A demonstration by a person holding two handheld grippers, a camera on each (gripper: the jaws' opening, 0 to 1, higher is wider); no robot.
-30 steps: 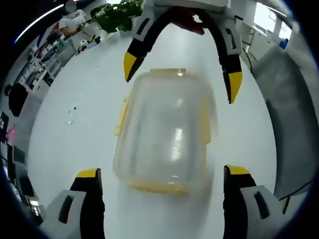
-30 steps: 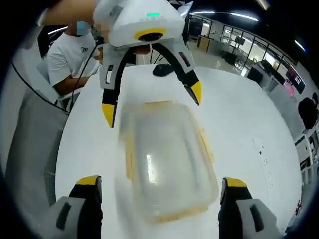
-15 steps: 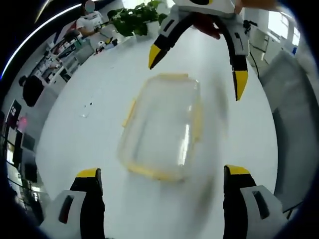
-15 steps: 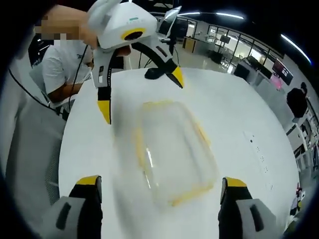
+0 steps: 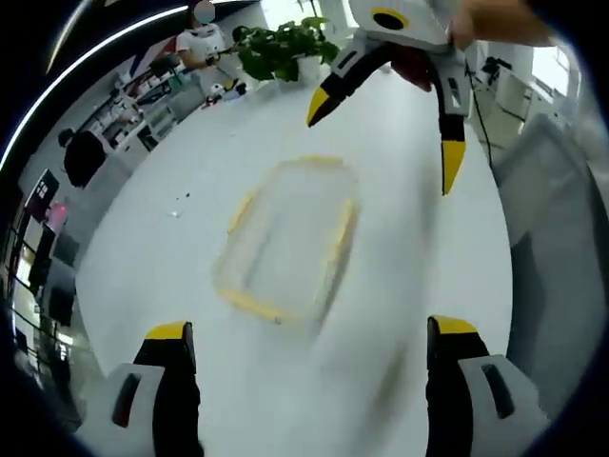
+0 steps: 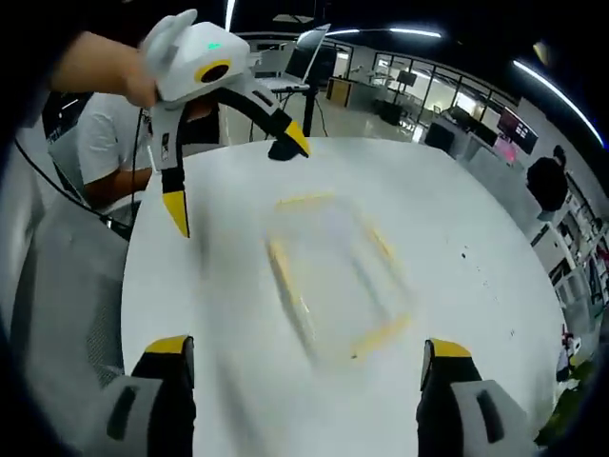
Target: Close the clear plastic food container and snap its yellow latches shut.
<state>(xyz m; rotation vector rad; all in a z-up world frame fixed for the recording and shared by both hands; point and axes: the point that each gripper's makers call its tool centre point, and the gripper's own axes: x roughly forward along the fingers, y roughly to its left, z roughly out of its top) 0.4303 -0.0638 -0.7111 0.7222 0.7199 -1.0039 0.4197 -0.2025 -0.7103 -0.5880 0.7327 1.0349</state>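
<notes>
Container (image 5: 285, 238): clear plastic, yellow-edged, lay flat on the white table (image 5: 171, 276), roughly mid-table, touched by neither gripper; blurred in both views.
Lid: appeared seated on the box, yellow rim forming a closed outline; too smeared to confirm.
Latches (image 6: 290, 281): yellow strips along the sides; snapped down or flared out, could not tell through the blur.
Left gripper (image 5: 304, 333): jaws spread wide, nothing between them, held back from the near end of the container; seen in the right gripper view (image 6: 233, 171) raised above the far end, likewise spread.
Right gripper (image 6: 304, 347): jaws wide apart, empty, held clear of its own end; seen in the left gripper view (image 5: 390, 133) hanging above the far end.
Reason for placement: container left alone between two opposed grippers, probably so each could reach a latch from its own side.
Stage, as judged: either latching not yet begun or grippers clear once done; undecidable here.
Background: potted plant (image 5: 281, 48) at the far table edge, seated person (image 6: 105, 133) beside the table.
</notes>
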